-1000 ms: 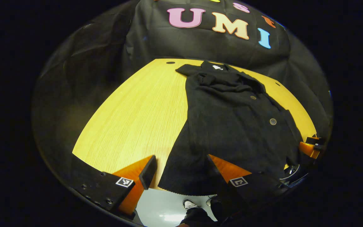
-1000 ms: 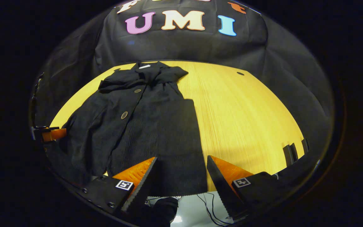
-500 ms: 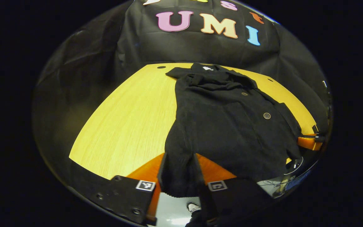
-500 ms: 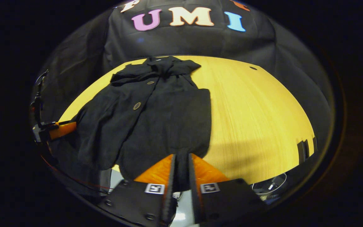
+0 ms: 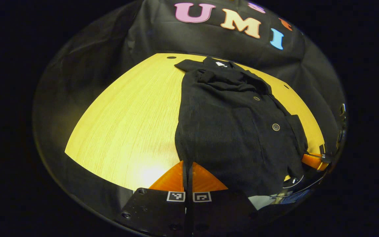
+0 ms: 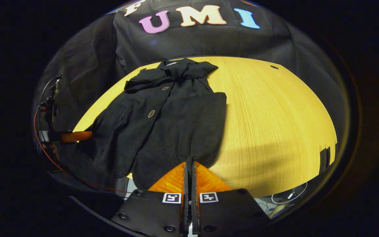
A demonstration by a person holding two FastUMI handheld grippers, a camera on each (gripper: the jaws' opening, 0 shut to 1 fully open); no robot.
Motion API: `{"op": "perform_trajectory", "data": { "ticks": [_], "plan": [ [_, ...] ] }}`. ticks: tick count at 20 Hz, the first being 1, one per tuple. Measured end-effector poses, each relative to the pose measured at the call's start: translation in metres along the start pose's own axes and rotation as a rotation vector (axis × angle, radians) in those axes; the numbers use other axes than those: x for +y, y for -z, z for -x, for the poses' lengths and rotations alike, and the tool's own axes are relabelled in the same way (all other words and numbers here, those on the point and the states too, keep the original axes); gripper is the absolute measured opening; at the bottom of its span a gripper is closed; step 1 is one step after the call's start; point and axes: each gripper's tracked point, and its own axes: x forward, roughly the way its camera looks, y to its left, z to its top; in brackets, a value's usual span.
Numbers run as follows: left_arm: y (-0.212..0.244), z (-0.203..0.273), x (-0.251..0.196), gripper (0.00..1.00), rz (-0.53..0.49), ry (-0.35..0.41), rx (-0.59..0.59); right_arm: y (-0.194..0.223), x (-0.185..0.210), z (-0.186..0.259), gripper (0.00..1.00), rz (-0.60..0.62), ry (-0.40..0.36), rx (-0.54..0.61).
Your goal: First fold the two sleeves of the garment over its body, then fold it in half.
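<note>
At the bottom centre of each view, the left tool (image 5: 187,168) and right tool (image 6: 189,168) pinch the hem of the black garment (image 5: 229,131), which lies across the table (image 5: 130,125). Lifting both corners evenly should carry the hem toward the collar at upper centre.

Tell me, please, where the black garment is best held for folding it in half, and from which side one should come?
Grip the garment at its two bottom hem corners, coming in from the table's near edge. The hem lies there, and the collar lies at the far end. The left gripper and the right gripper each appear shut on one hem corner already.
</note>
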Motion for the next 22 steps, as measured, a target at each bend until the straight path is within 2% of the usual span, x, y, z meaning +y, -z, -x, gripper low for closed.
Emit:
{"op": "perform_trajectory", "data": {
  "ticks": [3, 6, 9, 16, 20, 22],
  "plan": [
    [-0.008, 0.007, -0.004, 0.0, 0.027, -0.03, -0.004, -0.02, -0.003, 0.01, 0.06, 0.022, -0.052, -0.054],
    [-0.029, 0.02, -0.019, 0.0, 0.07, -0.003, -0.056, -0.041, -0.005, 0.015, 0.06, 0.014, -0.091, -0.077],
    [-0.048, 0.025, -0.027, 0.0, 0.058, 0.01, -0.067, -0.066, 0.001, 0.021, 0.06, 0.023, -0.12, -0.112],
    [-0.133, 0.028, -0.058, 0.0, 0.013, 0.087, -0.191, -0.143, 0.016, 0.021, 0.06, 0.075, -0.141, -0.187],
    [-0.171, 0.023, -0.061, 0.0, 0.031, 0.122, -0.227, -0.188, 0.021, 0.021, 0.06, 0.088, -0.139, -0.245],
    [-0.186, 0.017, -0.053, 0.0, 0.03, 0.114, -0.234, -0.209, 0.023, 0.019, 0.06, 0.087, -0.14, -0.261]
  ]
}}
